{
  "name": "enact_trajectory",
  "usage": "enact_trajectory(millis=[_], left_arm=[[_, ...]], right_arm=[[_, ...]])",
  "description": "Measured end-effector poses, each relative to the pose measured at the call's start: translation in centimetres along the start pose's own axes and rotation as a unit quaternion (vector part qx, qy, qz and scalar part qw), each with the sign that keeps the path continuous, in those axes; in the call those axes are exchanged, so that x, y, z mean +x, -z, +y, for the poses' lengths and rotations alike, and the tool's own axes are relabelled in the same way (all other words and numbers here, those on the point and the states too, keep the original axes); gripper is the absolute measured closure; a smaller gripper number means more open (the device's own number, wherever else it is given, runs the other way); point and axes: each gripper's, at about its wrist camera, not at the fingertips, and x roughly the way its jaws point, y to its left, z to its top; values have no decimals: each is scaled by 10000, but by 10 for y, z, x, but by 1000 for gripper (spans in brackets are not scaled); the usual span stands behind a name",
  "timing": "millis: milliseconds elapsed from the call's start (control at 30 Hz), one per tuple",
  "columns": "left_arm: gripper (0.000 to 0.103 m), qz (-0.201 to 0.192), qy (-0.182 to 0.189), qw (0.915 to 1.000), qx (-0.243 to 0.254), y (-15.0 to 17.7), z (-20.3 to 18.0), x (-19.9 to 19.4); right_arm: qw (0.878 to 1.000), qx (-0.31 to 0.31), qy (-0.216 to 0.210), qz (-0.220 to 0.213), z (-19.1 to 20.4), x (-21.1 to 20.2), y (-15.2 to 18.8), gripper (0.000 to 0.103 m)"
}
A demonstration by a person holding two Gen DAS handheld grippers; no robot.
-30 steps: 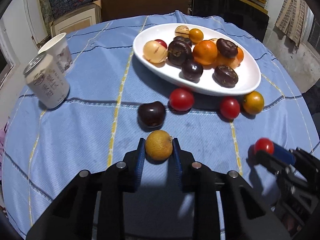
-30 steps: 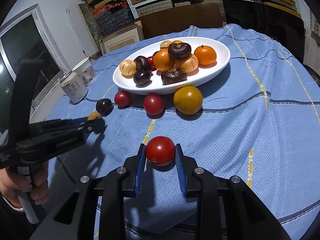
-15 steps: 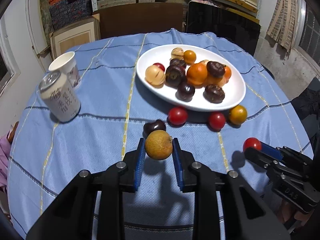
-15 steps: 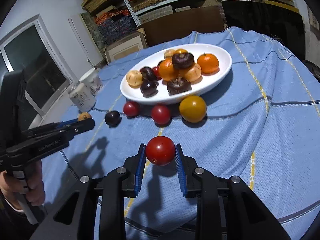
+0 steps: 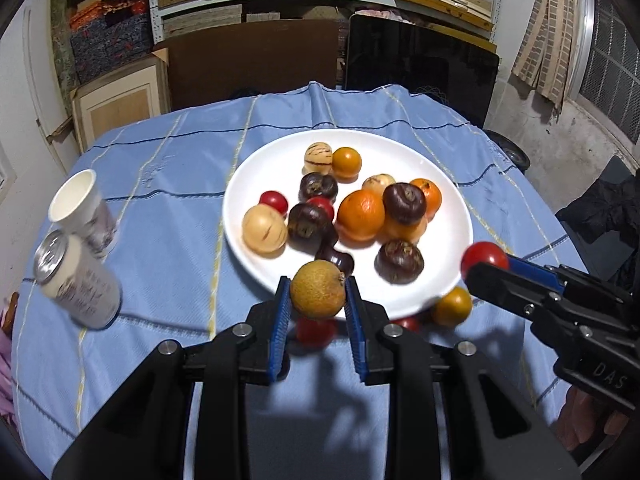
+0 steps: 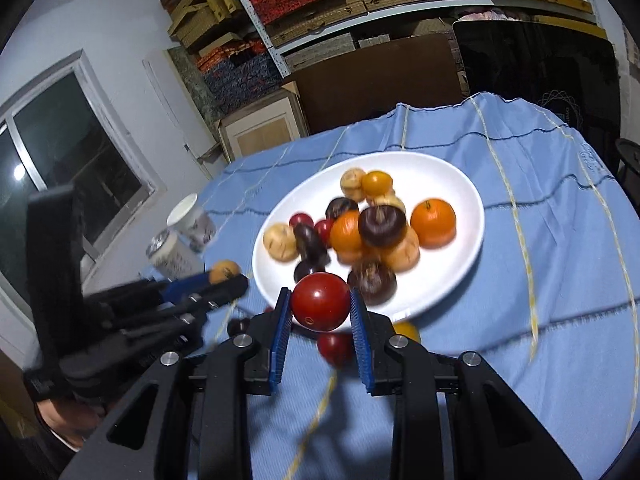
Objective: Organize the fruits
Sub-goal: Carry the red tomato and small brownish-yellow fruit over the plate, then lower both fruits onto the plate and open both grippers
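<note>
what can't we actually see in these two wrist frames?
- Print on the can: motion-blurred in both views.
- Red fruit on the cloth: left view, half hidden behind the left claw and its brown fruit.
- Yellow fruit: right view, mostly behind the right claw.

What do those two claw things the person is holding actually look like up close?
Each is matte black plastic: two angular arms with silver bolt heads, ending in a pair of fingers lined with ribbed blue pads. The left gripper and right gripper look alike. Seen side-on, the right one has white raised lettering, apparently "DAS". No cables show. Behind the left gripper there is a dark sleeve with a white cuff.
</note>
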Motion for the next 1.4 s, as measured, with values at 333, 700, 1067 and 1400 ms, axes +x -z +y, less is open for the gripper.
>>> enact_trajectory(millis=[333, 700, 1067, 1400], left_arm=[[77, 112, -14, 9999, -69, -21, 2, 36], [77, 267, -227, 9994, -38, -25, 3, 67], [61, 157, -214, 9996, -14, -30, 3, 69], [45, -74, -199, 9998, -3, -28, -5, 40]], right_arm=[[9998, -156, 81, 105, -6, 23, -16, 73], [9979, -510, 386, 75, 3, 55, -50, 73], [9965, -573, 603, -84, 2, 73, -67, 49], [9980, -262, 489, -295, -10, 30, -43, 47]])
